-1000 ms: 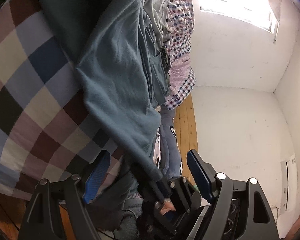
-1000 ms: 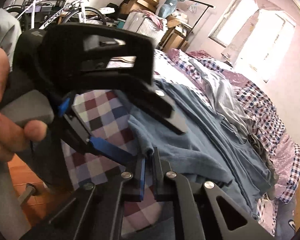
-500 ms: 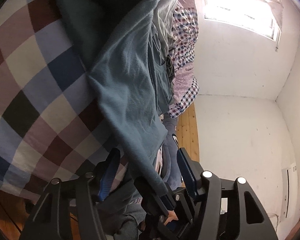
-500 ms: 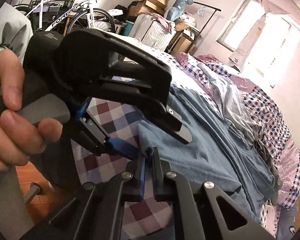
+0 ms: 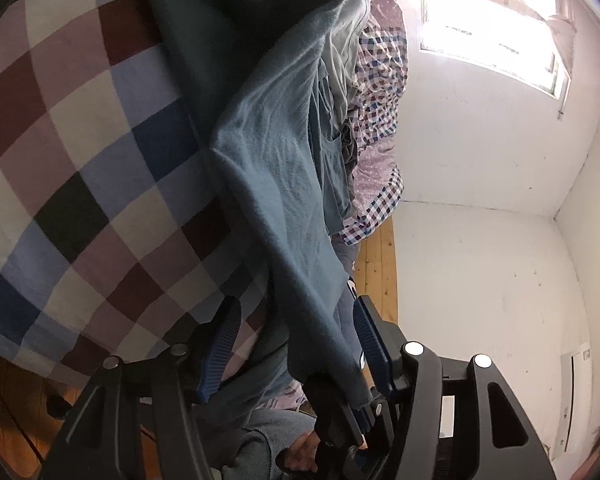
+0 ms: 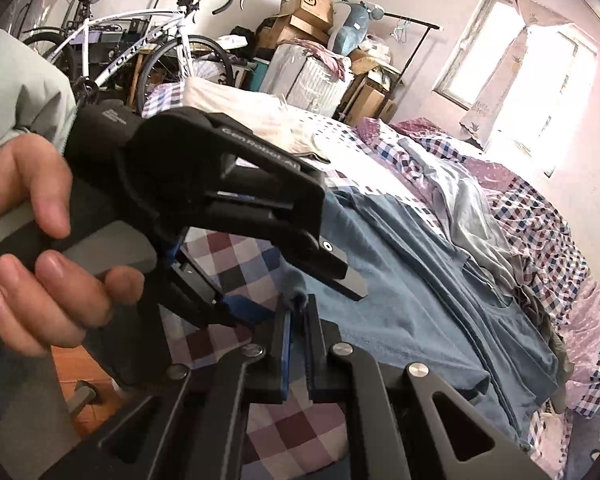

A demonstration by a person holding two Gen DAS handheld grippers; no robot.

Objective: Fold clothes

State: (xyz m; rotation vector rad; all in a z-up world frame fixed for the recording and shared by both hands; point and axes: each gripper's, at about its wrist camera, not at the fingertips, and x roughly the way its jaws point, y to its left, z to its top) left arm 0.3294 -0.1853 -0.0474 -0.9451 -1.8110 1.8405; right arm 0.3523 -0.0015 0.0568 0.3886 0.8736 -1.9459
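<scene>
Compared with a second ago, the left gripper (image 5: 296, 340) has closed in on the lifted hem, its blue pads narrower about the cloth, and the bedding fills more of its view. The blue T-shirt (image 6: 400, 292) lies spread on the checked bedspread (image 5: 80, 152), its near corner raised off the bedspread. We see the right gripper (image 6: 296, 344) pressed together, pinching that corner. The left gripper's fingers stand spread either side of the hanging edge, not clamping it.

We judge the main risk to be a missed or thin bite: the hem hangs between the left pads near the right gripper's tip, so closing could strike that tool or catch only one layer. A pull before closure could also drag the shirt askew.

Beyond the shirt on the bedspread lie a grey garment (image 6: 472, 216) and a small-checked quilt (image 6: 540, 240), near enough to snag. A bicycle (image 6: 152, 48) and cardboard boxes (image 6: 304, 12) stand past the bedspread's far side.
</scene>
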